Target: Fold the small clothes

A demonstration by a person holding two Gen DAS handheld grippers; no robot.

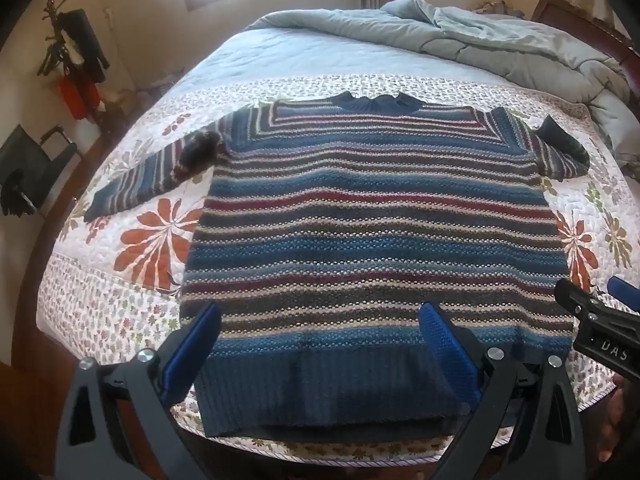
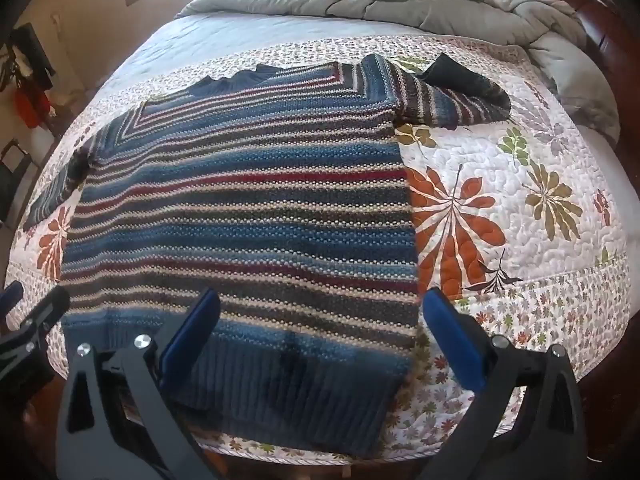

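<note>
A striped knit sweater [image 1: 372, 220] in blue, red, cream and grey lies flat on the floral quilt [image 1: 132, 280], collar at the far side and ribbed dark-blue hem [image 1: 320, 392] at the near edge. Its left sleeve [image 1: 136, 184] stretches out to the left; its right sleeve [image 1: 560, 156] is bent, with the cuff turned back. My left gripper [image 1: 320, 344] is open and empty above the hem. My right gripper [image 2: 320, 340] is open and empty above the sweater's [image 2: 240, 208] near right corner; it also shows in the left wrist view [image 1: 596, 320].
A rumpled grey duvet [image 1: 480, 36] is heaped at the far end of the bed, against a dark wooden headboard [image 1: 580, 20]. A coat stand with dark and red items [image 1: 76, 64] and a black chair [image 1: 32, 168] stand left of the bed. Bare floral quilt [image 2: 520, 200] lies right of the sweater.
</note>
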